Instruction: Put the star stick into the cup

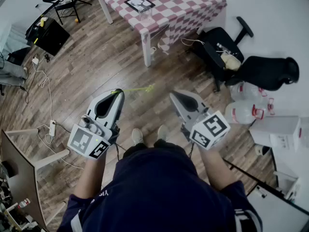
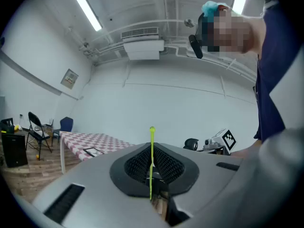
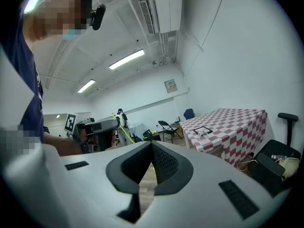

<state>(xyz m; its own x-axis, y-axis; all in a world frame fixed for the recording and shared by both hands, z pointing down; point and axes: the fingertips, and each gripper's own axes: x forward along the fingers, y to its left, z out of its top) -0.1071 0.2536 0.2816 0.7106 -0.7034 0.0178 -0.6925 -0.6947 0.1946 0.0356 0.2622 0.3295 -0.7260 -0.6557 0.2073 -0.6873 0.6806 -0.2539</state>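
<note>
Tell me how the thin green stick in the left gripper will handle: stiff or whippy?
Probably light and slightly whippy: the star stick is very thin and looks faintly bowed. Held near one end, it juts far out of the left gripper, so its tip may wobble or pivot in the pinch.

Red-checked table (image 1: pixel 188 4), black-framed picture (image 1: pixel 139 3) and clear cup (image 1: pixel 146 16) on it, wooden floor (image 1: pixel 96 62) beneath

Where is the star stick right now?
Head view, left: star stick clamped in the left gripper, above the wood floor, short of the checkered table.
</note>
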